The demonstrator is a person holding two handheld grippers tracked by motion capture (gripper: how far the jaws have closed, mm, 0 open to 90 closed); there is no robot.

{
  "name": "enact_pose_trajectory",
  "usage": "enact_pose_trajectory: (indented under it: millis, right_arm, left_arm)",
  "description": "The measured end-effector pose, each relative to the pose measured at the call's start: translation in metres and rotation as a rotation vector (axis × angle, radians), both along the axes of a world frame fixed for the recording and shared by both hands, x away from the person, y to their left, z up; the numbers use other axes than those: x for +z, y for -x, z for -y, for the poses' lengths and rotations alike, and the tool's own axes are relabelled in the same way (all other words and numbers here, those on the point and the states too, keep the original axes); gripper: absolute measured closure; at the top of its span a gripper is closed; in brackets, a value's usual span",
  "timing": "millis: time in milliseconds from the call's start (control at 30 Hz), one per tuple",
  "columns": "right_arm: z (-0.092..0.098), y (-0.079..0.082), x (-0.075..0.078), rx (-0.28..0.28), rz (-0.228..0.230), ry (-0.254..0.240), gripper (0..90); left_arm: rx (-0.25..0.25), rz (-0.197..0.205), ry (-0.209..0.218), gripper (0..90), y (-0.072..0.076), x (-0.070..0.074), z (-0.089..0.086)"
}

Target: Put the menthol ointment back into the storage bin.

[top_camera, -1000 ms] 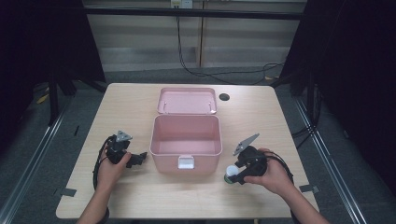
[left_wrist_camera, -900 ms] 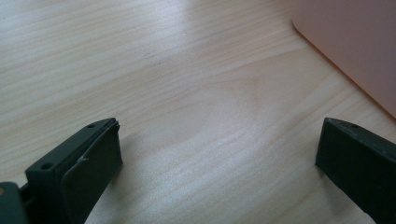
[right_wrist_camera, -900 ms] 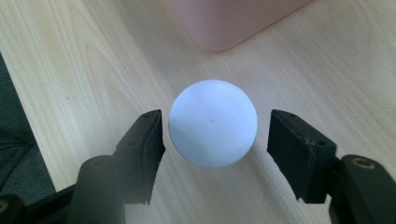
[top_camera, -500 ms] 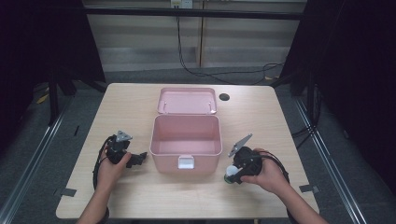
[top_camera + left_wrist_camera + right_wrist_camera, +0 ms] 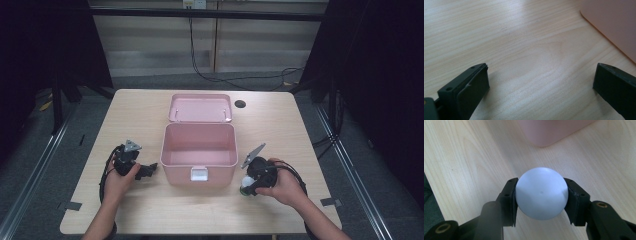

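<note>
Nearest the person's edge of the pale wooden table, at about five o'clock from the table's middle, the right gripper sits in the person's right hand, and its jaws have just been closing on a smooth white ball. In the right gripper view the two black pads press against the ball's sides, so it is grasping the ball, which sits low over the wood; whether it touches the table I cannot tell. From above the ball shows as a pale round spot at the gripper's tip, just beside the front right corner of the box. At about eight o'clock the left gripper, held in the left hand, rests low on the wood with its jaws spread wide and nothing between them; its own view shows bare wood grain between the two black fingers and a corner of pink at one o'clock. In the middle of the table stands the open pink plastic box with a white latch on its front wall, its inside bare. Its lid lies back at twelve o'clock, behind the box. Farther still, at one o'clock near the far edge, is a round dark cable hole in the tabletop.
</note>
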State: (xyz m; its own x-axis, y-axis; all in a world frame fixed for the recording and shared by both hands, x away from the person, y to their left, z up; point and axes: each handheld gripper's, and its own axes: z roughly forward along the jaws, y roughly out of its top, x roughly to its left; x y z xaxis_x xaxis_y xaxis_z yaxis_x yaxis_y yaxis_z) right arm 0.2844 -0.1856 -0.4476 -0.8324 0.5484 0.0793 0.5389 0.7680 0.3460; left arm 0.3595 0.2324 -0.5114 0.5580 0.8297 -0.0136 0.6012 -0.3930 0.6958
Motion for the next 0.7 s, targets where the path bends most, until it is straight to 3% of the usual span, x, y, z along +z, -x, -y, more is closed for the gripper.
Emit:
enact_pose_trajectory:
  millis: [233,700]
  right_arm:
    - [-0.002,0.000,0.004,0.013,-0.007,0.037,50.3]
    - [-0.001,-0.004,0.028,0.018,-0.017,0.017,50.4]
  left_arm:
    - [0.000,-0.001,0.001,0.0,0.000,0.000,0.000]
    - [0.000,0.000,0.000,0.0,0.000,0.000,0.000]
